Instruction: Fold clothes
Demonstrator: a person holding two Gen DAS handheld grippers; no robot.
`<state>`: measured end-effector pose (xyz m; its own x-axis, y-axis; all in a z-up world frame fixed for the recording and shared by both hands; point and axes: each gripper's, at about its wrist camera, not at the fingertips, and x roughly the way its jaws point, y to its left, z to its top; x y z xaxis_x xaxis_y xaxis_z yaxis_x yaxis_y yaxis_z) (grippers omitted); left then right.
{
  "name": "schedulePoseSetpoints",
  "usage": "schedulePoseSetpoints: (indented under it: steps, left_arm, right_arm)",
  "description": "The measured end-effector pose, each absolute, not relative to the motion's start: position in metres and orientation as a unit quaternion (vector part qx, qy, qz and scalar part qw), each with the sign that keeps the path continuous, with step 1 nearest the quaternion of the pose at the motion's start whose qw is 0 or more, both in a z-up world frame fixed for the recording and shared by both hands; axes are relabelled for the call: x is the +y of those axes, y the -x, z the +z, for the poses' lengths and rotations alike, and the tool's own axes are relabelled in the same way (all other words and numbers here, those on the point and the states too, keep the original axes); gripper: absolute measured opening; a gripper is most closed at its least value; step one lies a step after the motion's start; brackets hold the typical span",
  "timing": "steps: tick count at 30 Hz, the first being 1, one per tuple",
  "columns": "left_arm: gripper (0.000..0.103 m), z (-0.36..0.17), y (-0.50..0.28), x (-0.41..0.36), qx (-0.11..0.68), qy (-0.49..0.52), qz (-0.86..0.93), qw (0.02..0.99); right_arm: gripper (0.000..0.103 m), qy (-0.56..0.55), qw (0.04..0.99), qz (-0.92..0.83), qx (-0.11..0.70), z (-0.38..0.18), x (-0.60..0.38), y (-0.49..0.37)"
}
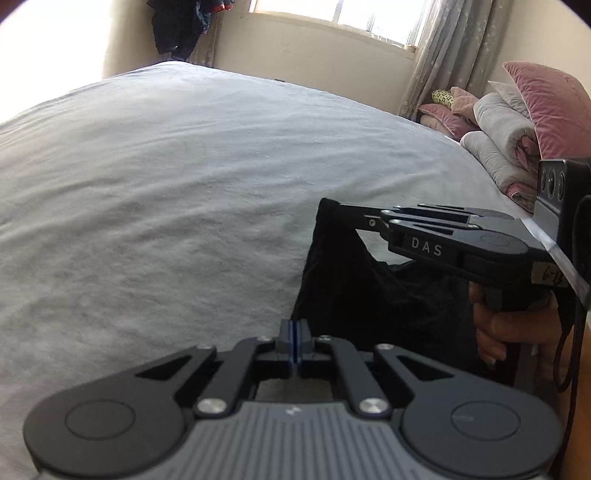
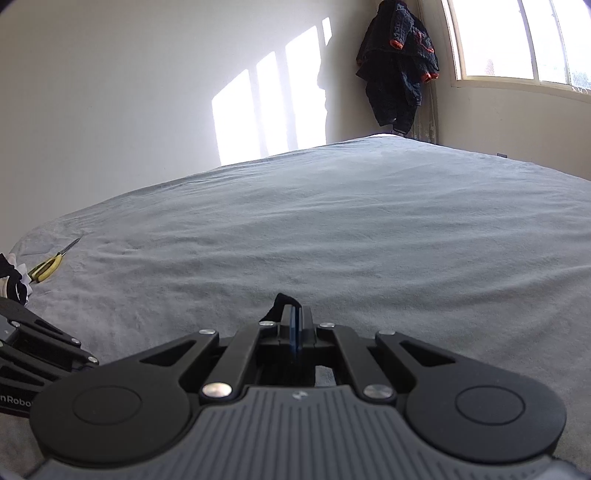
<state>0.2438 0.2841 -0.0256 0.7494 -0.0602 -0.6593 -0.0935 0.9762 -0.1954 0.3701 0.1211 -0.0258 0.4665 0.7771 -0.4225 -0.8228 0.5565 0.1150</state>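
Sunlit cream walls (image 2: 129, 92), a window (image 2: 517, 40) and a grey-sheeted bed (image 1: 166, 166)

Daylight only, from the window (image 1: 354, 18) at the top of the left wrist view and top right of the right wrist view; panes blown out white. Hard glare patch on the wall (image 2: 269, 107), window-shaped, clipped. Bed sheet (image 2: 332, 229) evenly lit, soft shadows in its wrinkles. The black garment (image 1: 369, 288) is crushed to near-black, no fold detail. Strong fisheye bending, dark vignette in the corners. Gripper bodies in the foreground slightly soft; overall mild haze, low contrast.
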Motion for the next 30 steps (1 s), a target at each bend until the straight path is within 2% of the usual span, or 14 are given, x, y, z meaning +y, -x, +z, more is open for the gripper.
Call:
schedulePoseSetpoints:
  steps: [7, 13, 14, 16, 17, 18, 21, 25, 27, 30]
  left_arm:
    - [0.002, -0.038, -0.243, 0.297, 0.383, 0.087, 0.016, 0.919]
    - [0.006, -0.033, -0.242, 0.293, 0.381, 0.081, 0.015, 0.921]
    - [0.013, -0.032, -0.241, 0.292, 0.377, 0.079, 0.018, 0.923]
    - [0.032, -0.028, -0.241, 0.290, 0.369, 0.074, 0.024, 0.926]
    - [0.038, -0.026, -0.240, 0.288, 0.364, 0.068, 0.029, 0.929]
    - [0.039, -0.024, -0.240, 0.286, 0.357, 0.061, 0.035, 0.931]
    - [0.047, -0.018, -0.241, 0.280, 0.335, 0.059, 0.034, 0.940]
    - [0.049, -0.015, -0.247, 0.268, 0.320, 0.073, 0.005, 0.945]
    - [0.054, -0.017, -0.255, 0.257, 0.324, 0.071, -0.006, 0.944]
    - [0.054, -0.020, -0.269, 0.236, 0.340, 0.058, -0.014, 0.938]
  right_arm:
    - [0.000, 0.165, 0.842, 0.460, 0.228, -0.041, 0.166, -0.360]
    - [0.004, 0.193, 0.843, 0.445, 0.233, -0.047, 0.175, -0.357]
    - [0.014, 0.190, 0.843, 0.446, 0.235, -0.046, 0.175, -0.358]
    - [0.029, 0.183, 0.847, 0.438, 0.240, -0.039, 0.171, -0.357]
    - [0.049, 0.179, 0.849, 0.434, 0.242, -0.035, 0.168, -0.357]
    - [0.056, 0.173, 0.852, 0.433, 0.239, -0.031, 0.162, -0.356]
    - [0.056, 0.165, 0.864, 0.413, 0.234, -0.015, 0.132, -0.350]
    - [0.056, 0.153, 0.890, 0.354, 0.242, -0.006, 0.061, -0.346]
    - [0.056, 0.137, 0.902, 0.320, 0.256, -0.008, 0.019, -0.347]
    - [0.056, 0.109, 0.914, 0.268, 0.285, -0.016, -0.043, -0.348]
